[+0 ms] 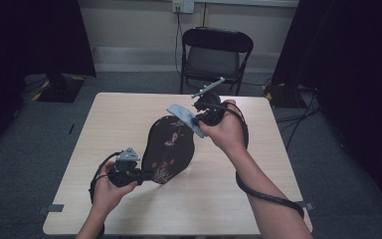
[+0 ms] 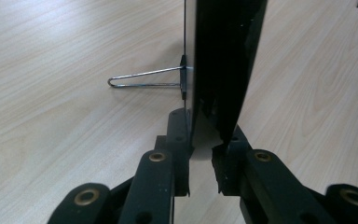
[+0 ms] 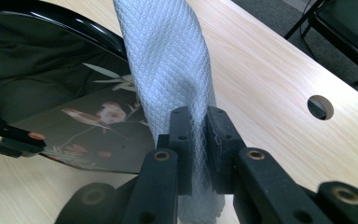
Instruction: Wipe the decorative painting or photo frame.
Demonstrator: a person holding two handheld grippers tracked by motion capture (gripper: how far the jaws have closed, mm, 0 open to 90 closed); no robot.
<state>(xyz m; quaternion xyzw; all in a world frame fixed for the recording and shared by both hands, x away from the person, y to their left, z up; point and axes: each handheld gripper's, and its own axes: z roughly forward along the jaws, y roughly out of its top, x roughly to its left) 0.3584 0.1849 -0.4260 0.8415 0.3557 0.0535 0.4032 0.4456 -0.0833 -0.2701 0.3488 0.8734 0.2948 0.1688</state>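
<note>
Light wooden table (image 1: 129,119) across the middle of the high view, with a round cable hole (image 3: 320,106) seen at right in the right gripper view. Beyond it, top centre, a black folding chair (image 1: 216,55) against the wall.

On the table, centre frame: black lacquered tray (image 1: 169,148), gourd-shaped, painted with birds and twigs, propped up on edge and leaning. Seen edge-on in the left gripper view (image 2: 223,60), with a thin wire loop stand (image 2: 144,78) jutting from its back toward the left of that frame.

Left gripper (image 1: 137,175), lower left of the high view, pinching the tray's lower rim; jaws pressed on the edge from both sides in its own view (image 2: 203,158). Holding it steady, by the look of it.

Right gripper (image 1: 199,119), just right of centre, clamped on a pale blue quilted cloth (image 1: 184,117). In its own view (image 3: 198,140) the cloth (image 3: 168,60) runs up between the tight jaws and hangs in front of the tray's upper rim (image 3: 74,18). Touching the lacquer or just off it: cannot tell.

Progress, as judged: tray braced, cloth gripped and brought to the top edge. Wiping at its start at most. Painted face (image 3: 88,116) below the cloth not yet covered; most of the surface left to go.
</note>
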